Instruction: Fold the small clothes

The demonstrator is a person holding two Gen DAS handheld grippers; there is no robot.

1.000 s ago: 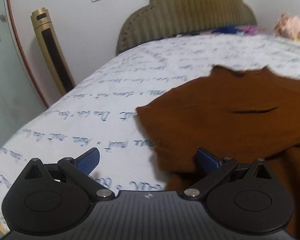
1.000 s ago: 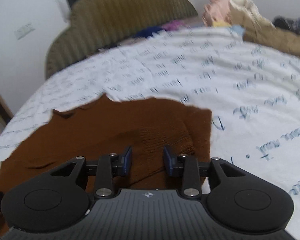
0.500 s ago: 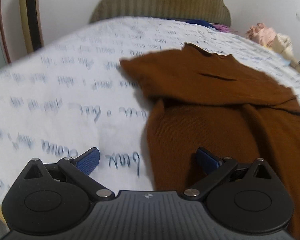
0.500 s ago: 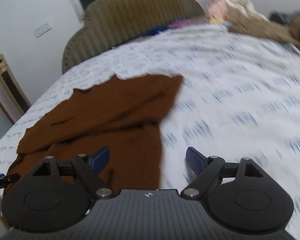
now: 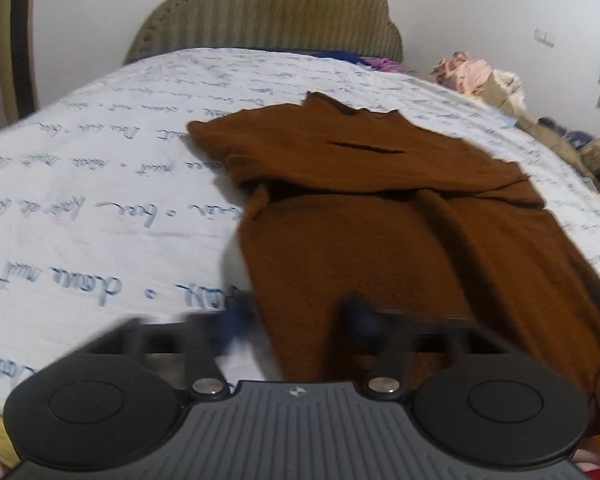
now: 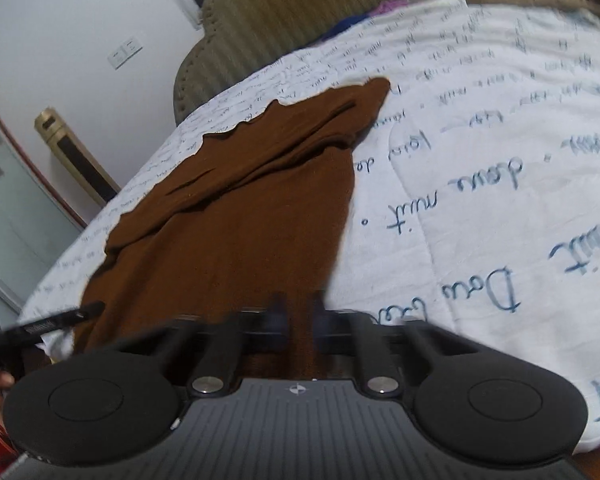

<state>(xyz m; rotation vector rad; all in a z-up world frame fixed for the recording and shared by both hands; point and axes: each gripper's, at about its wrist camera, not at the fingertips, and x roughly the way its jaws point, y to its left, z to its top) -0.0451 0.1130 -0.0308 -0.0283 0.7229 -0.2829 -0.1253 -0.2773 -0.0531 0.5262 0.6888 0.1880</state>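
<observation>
brown top on the bed has its sleeves folded in, bottom fold left; both grippers' jaws blurry and narrowing at the hem, can't tell if gripping.

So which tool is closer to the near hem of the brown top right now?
Right. The right tool has its fingers almost together over the brown top at its near hem. The left tool straddles the top's left edge, fingers wider apart and blurred.

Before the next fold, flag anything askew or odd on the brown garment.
The brown garment lies skewed on the bedsheet: its folded-over sleeves form an uneven band across the chest, with a dark wrinkle gap. No tear or stain visible; the near hem is blurred.
</observation>
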